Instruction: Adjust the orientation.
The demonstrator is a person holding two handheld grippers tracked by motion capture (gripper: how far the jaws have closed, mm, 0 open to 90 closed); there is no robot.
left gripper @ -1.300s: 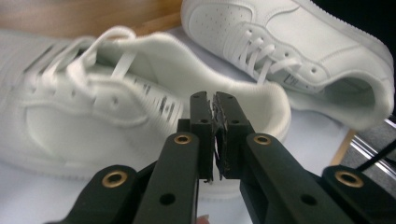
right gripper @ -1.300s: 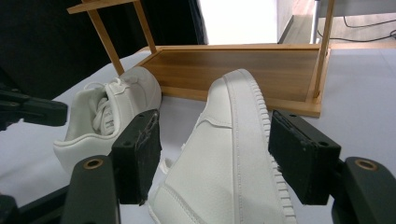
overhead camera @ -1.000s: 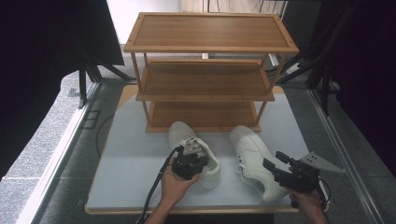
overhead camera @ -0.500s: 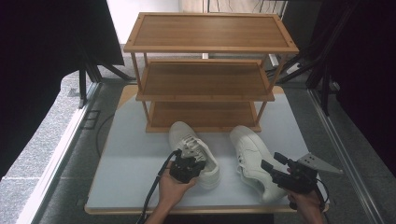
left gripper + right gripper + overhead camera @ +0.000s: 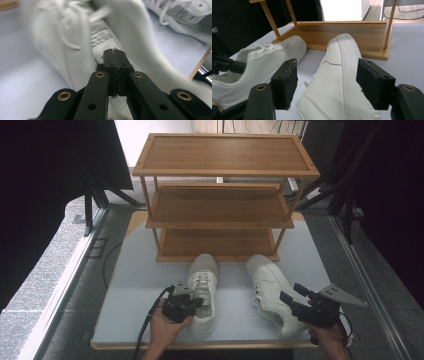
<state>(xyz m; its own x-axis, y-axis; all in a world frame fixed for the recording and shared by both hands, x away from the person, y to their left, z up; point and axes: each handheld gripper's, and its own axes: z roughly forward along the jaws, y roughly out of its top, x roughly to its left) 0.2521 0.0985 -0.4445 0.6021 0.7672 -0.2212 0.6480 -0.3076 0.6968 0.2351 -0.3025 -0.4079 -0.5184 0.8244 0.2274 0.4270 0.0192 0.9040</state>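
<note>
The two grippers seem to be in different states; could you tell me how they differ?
The left gripper has its jaws shut at the left shoe's opening, whereas the right gripper has its jaws open, with the right shoe between them. Both have black jaws and are hand-held.

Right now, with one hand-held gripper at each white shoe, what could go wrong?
The left hand-held gripper is shut over the left shoe's opening; what it pinches is unclear, so a lift may slip. The right hand-held gripper is open around the right shoe, not pressing. The shoes lie close together near the rack, so moving one could nudge the other.
</note>
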